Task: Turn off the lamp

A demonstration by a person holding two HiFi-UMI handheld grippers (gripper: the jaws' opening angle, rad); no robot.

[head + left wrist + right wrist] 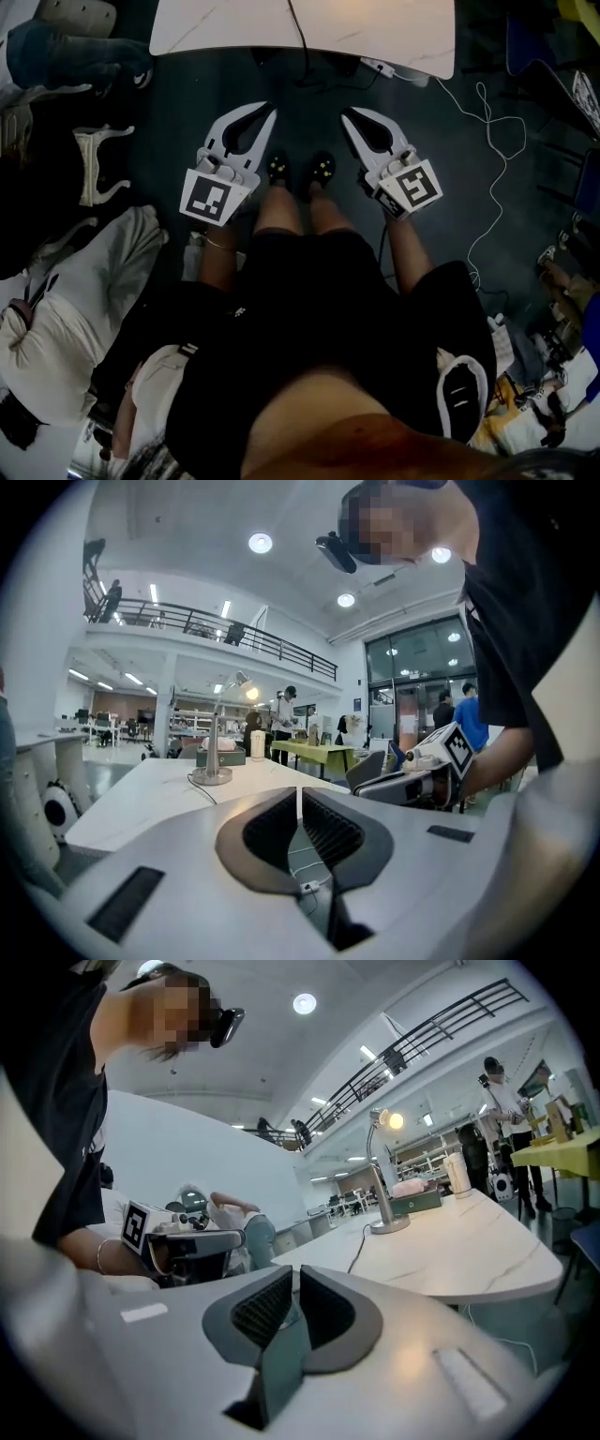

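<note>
Left claw: white two-jaw left gripper (300,797) is keeping its dark ribbed pads pressed together, pinching nothing.
Right claw: white two-jaw right gripper (291,1279) is likewise holding its ribbed pads closed against each other, with nothing between them.
Pair: in the head view both are hanging side by side in front of the person's knees, tips angling toward each other but apart, above a pair of black shoes (277,167) on the dark floor.
Task thing: slim silver desk lamp (389,1226) with a round base and a curved neck is standing on the white marble-look table (450,1255), well beyond both claws; its head is glowing and neither claw is touching it.
Containers: low dark green box (419,1202) is sitting just behind the lamp base, carrying a pale pink bundle (412,1187); whether the bundle is lying in it or on it cannot be told. A white cylindrical cup (457,1174) is standing beside the box, its contents hidden.
In the way: the table's near edge and a stretch of tabletop are lying between the claws and the lamp, with a thin black cable (359,1246) running from the lamp base toward that edge.
Around: a yellow-green table (319,750) is standing farther back with people beside it; a thin white cord (497,141) is looping over the floor near a white power strip (394,69).
</note>
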